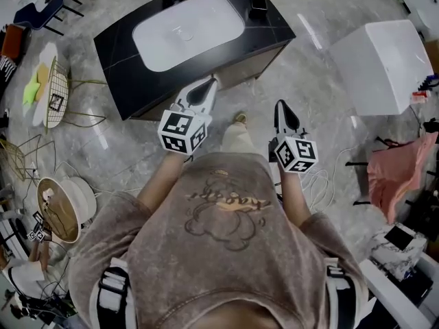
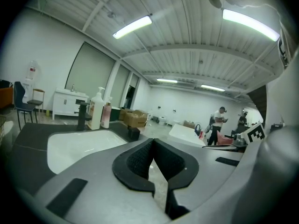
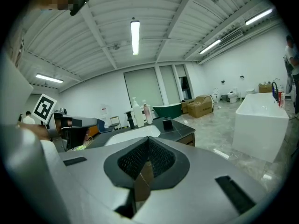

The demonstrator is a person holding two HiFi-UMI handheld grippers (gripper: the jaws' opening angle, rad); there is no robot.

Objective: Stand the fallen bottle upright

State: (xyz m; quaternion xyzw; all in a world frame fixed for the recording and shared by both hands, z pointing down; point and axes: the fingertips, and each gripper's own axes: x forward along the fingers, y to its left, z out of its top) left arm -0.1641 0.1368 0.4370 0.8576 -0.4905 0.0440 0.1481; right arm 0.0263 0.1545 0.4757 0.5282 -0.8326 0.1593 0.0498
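Observation:
A black counter (image 1: 123, 81) with a white basin (image 1: 185, 29) stands ahead of me. At its far edge a white pump bottle (image 2: 96, 108) and a pink bottle (image 2: 107, 113) stand upright beside a black tap (image 2: 82, 115); both also show in the right gripper view, the white pump bottle (image 3: 136, 113) and the pink bottle (image 3: 147, 113). No bottle lying on its side shows in any view. My left gripper (image 1: 206, 84) hangs at the counter's near edge, jaws shut and empty. My right gripper (image 1: 282, 108) is right of it over the floor, short of the counter, jaws together with nothing between them.
A small black box (image 2: 134, 133) sits on the counter's right part. A white tub (image 1: 384, 67) stands to the right, a pink cloth (image 1: 398, 173) on a rack nearer me. Wire-frame furniture (image 1: 55, 91) and cables clutter the left. A person (image 2: 217, 122) stands far off.

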